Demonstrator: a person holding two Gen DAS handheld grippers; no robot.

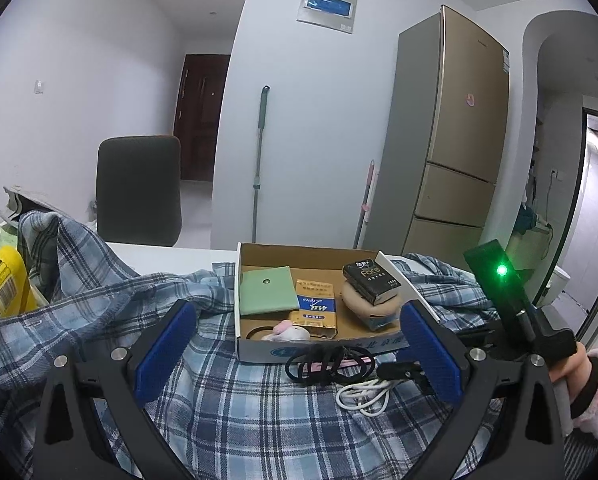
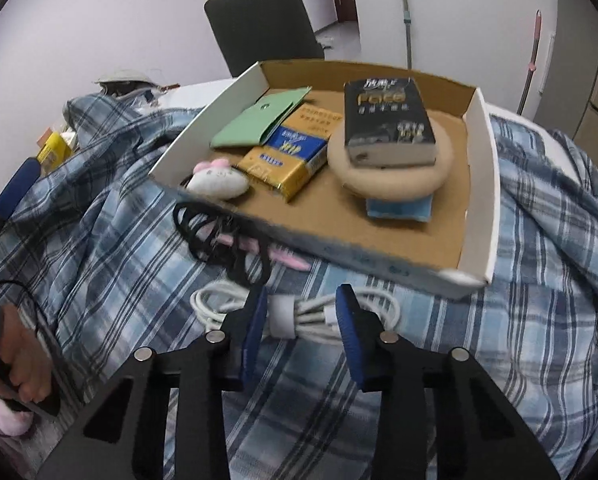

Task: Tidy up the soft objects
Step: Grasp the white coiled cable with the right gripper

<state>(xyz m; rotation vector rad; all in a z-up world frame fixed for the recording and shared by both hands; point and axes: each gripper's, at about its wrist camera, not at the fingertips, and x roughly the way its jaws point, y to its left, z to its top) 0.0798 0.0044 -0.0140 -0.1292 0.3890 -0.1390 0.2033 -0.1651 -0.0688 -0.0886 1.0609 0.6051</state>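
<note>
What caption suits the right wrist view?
Right gripper closes around white cable before the box.

We list the left gripper [image 1: 297, 350]: black angular frame with cut-out slots, silver round screws at the pivots, two fingers [image 1: 165, 346] faced with blue ribbed pads. The right gripper [image 2: 302, 320] matches it in black frame, silver screws and blue-padded fingers [image 2: 349, 336]. In the left wrist view its black body carries a lit green lamp (one small round dot). The right hand [image 1: 575, 364] wears a fluffy pink sleeve over a black cuff; the left hand [image 2: 23, 372] wears the same pink fleece.
</note>
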